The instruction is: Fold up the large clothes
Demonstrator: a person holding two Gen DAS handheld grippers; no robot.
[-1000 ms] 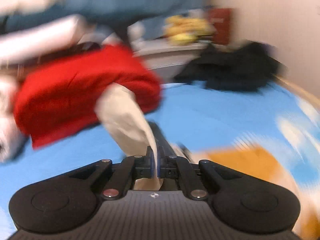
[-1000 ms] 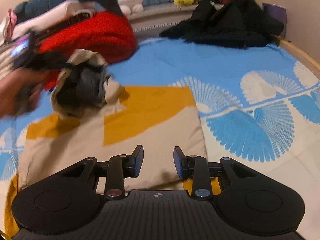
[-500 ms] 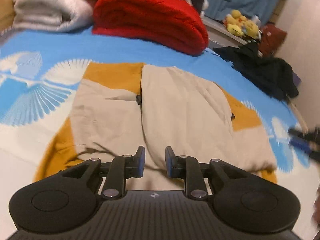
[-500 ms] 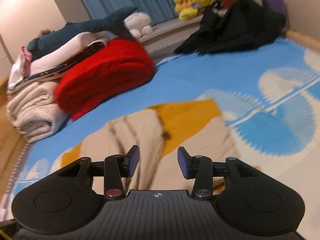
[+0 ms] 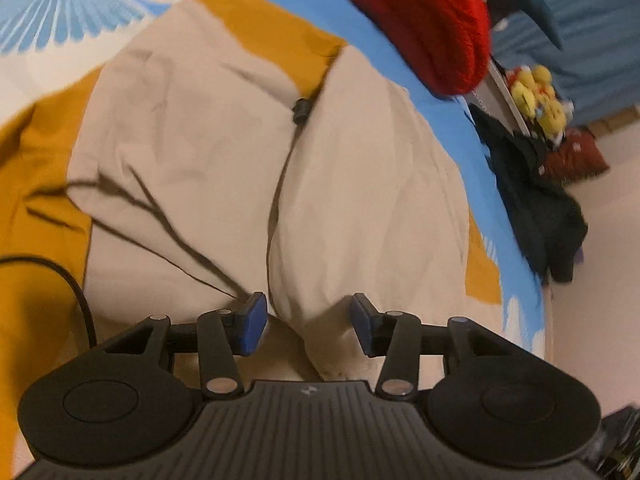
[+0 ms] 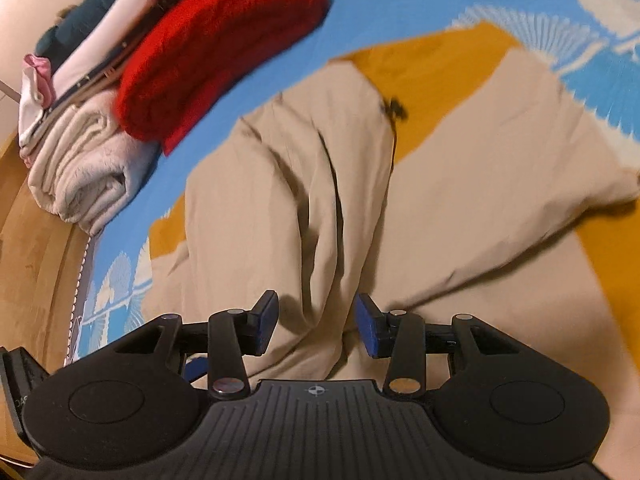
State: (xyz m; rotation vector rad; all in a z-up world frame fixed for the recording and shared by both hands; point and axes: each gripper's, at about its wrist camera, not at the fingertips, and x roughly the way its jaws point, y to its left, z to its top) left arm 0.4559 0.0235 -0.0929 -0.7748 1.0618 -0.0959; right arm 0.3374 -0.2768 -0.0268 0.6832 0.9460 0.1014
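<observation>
Beige and mustard garment spread flat on the blue patterned bed, left claw spread wide over a beige fold, right claw likewise spread above the cloth, red blanket beside the garment

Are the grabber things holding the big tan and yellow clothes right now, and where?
No, nothing is held. The left gripper and right gripper both have open jaws, poised over folds of the beige and mustard garment at its near edge.
</observation>
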